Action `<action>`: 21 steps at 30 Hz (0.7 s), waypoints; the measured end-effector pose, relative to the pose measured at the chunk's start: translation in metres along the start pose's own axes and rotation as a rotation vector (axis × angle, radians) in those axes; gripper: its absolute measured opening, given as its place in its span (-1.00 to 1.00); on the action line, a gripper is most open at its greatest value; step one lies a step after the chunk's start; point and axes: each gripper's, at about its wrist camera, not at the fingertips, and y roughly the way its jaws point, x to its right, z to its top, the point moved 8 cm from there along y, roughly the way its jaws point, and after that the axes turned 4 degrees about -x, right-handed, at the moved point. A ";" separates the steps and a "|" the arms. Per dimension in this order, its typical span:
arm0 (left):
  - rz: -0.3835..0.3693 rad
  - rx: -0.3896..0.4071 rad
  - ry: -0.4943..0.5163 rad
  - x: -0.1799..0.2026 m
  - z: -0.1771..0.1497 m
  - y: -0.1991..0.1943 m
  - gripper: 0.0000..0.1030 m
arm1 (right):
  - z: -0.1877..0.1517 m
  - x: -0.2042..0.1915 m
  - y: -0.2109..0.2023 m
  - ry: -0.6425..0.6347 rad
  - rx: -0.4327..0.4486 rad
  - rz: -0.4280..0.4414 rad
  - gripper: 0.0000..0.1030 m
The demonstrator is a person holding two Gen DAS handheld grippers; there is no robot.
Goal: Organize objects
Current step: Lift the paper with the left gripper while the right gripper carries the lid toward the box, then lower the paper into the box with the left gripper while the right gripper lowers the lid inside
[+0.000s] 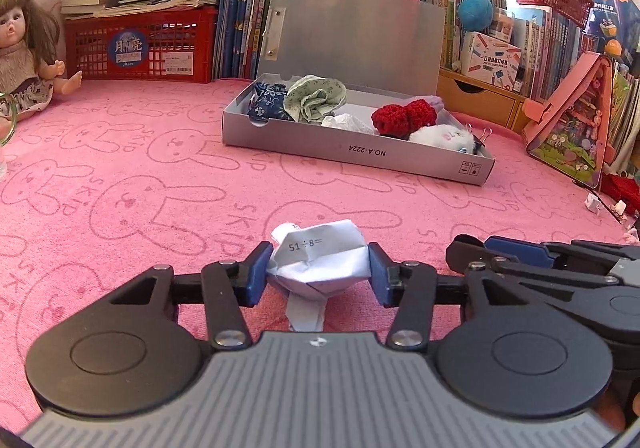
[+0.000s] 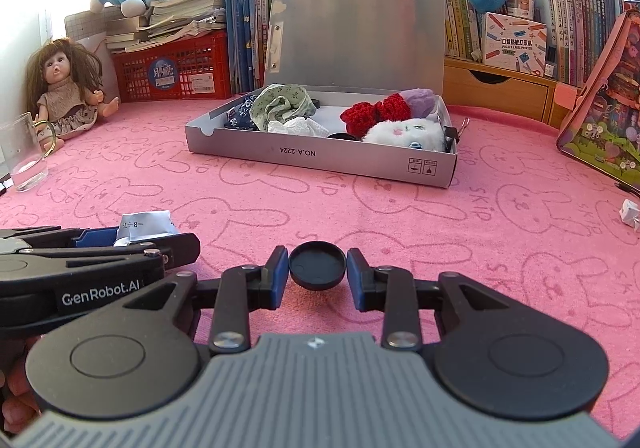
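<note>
Low in the centre of the left wrist view, the left gripper (image 1: pixel 318 274) has its blue fingers (image 1: pixel 256 274) pressed against both sides of a crumpled paper wad (image 1: pixel 316 260), printed sum facing up, the wad resting on the pink bunny-print towel (image 1: pixel 120 175) that covers the surface. Over at the lower right edge of that same view sits the right gripper (image 1: pixel 520 252), side by side with its partner.

Switch to the right wrist view: the right gripper (image 2: pixel 317 272) is pinching a black round cap (image 2: pixel 317 266) between its fingers (image 2: pixel 278 276), pads touching the rim on either side, low centre of the frame. At the lower left the left gripper's arm cuts in, the paper wad (image 2: pixel 146 228) peeking out behind it.

Further up, centre frame, the grey cardboard box (image 2: pixel 320 159) lies open, lid standing upright at the back. Inside: a dark blue floral cloth (image 2: pixel 240 115) at the left end, a green patterned cloth (image 2: pixel 284 105) beside it, a white tissue (image 2: pixel 298 126), a red crocheted bow (image 2: pixel 374 111) and a white plush toy (image 2: pixel 408 133) at the right end. Both held items are well apart from the box, nearer the cameras.

Upper left, a doll (image 2: pixel 68 87) sits by a red basket (image 2: pixel 176 67); a clear glass mug (image 2: pixel 26 155) stands at the left edge. A small folded paper scrap (image 2: pixel 632 211) lies at far right.
</note>
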 end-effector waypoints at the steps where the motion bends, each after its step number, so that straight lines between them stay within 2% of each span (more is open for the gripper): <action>1: -0.001 0.004 0.009 0.000 0.002 0.000 0.10 | 0.001 0.000 0.000 0.001 0.000 0.000 -0.29; 7: 0.012 0.013 0.077 0.001 0.020 0.004 0.10 | 0.008 0.004 0.002 0.028 0.005 -0.001 -0.29; 21: 0.029 0.024 0.106 -0.007 0.059 0.016 0.10 | 0.034 0.022 0.002 0.045 0.044 -0.039 -0.29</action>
